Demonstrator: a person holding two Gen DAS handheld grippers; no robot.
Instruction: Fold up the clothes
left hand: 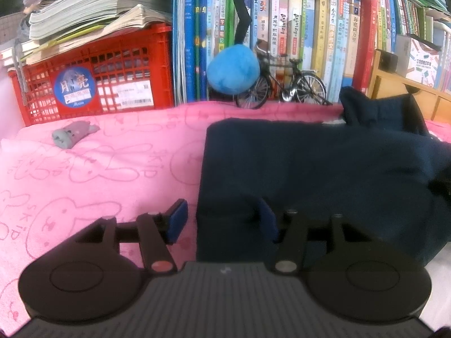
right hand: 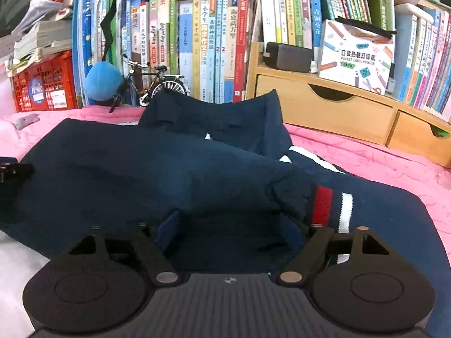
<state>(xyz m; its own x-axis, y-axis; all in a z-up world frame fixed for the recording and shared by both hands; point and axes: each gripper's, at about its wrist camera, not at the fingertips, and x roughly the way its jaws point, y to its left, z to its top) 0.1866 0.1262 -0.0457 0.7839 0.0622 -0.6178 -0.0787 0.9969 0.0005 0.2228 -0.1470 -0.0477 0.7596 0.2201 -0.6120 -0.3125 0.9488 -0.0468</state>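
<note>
- Navy garment (right hand: 174, 169) lies on the pink towel (left hand: 98, 163) covering the bench, in front of the books (left hand: 310, 28).
- Left side shows a straight folded edge; the top layer is doubled over. Right side is bunched, with the collar end standing up and the red and white stripes (right hand: 332, 208) exposed.
- Left gripper (left hand: 222, 219): fingers wide apart, straddling the near left corner, not closed on the cloth.
- Right gripper (right hand: 229, 225): fingers wide apart, cloth between them, no pinch visible.
- Judgement: partly folded; right side needs squaring.
</note>
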